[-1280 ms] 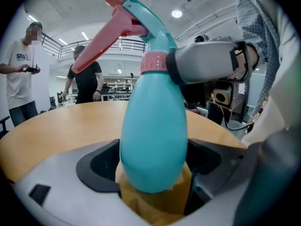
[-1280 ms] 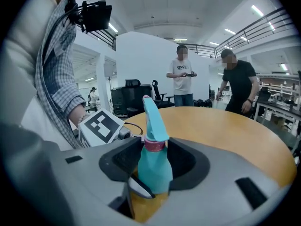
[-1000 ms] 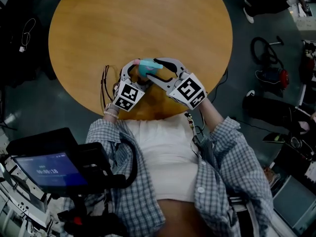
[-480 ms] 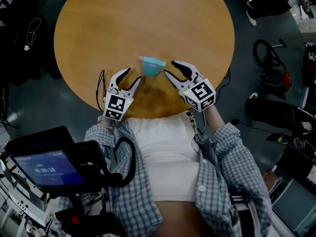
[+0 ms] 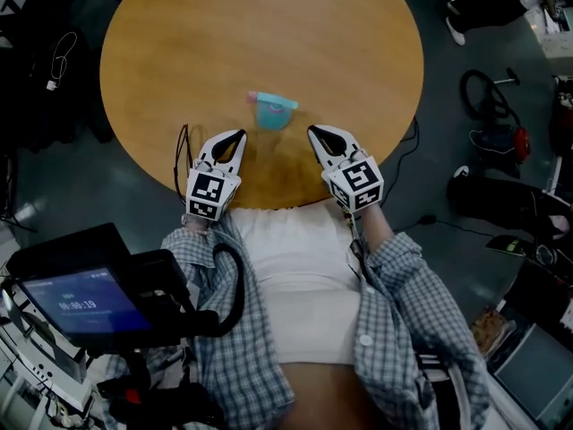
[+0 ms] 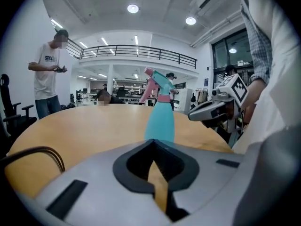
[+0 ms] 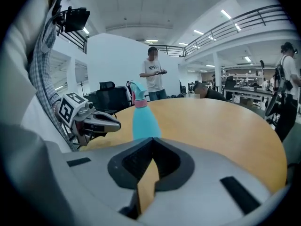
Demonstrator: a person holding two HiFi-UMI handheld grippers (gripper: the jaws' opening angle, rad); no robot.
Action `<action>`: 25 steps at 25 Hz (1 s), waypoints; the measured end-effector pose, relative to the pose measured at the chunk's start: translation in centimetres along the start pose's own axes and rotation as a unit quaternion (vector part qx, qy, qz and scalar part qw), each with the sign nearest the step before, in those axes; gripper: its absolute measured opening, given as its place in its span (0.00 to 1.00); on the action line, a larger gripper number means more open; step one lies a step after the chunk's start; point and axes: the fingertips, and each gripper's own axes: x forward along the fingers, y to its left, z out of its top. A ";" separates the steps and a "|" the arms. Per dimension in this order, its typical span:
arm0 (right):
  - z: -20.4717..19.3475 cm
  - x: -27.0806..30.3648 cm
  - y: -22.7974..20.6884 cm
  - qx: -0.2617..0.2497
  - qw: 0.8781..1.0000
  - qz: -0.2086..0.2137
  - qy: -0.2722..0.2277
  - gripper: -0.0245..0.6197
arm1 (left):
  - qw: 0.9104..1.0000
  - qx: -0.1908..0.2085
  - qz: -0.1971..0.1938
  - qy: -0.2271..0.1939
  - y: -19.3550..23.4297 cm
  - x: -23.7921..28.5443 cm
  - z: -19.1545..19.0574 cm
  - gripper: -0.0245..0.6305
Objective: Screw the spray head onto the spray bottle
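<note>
The left tongs [image 5: 235,138] have pulled back from the bottle to the near edge of the counter [image 5: 260,34]. Their jaws, spread a moment ago, are now closed together with nothing between them. The spray bottle [image 5: 271,118] stands upright and untouched on the counter, ahead of and between both tools, with the spray head [image 5: 265,99] seated on its neck. The right tongs [image 5: 318,133] have likewise backed away and closed empty, so the screwing step is probably complete, though thread tightness cannot be confirmed.
</note>
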 end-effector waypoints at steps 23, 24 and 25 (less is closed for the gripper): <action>-0.8 0.3 0.4 0.019 1.000 0.006 -0.001 0.03 | 1.000 0.000 -0.007 0.012 -0.6 0.3 -0.6 0.04; -0.8 0.4 0.3 0.020 1.000 0.006 -0.001 0.03 | 1.000 0.001 -0.007 0.012 -0.5 0.3 -0.6 0.04; -0.8 0.4 0.4 0.020 1.000 0.007 -0.001 0.03 | 1.000 0.001 -0.007 0.012 -0.5 0.4 -0.6 0.04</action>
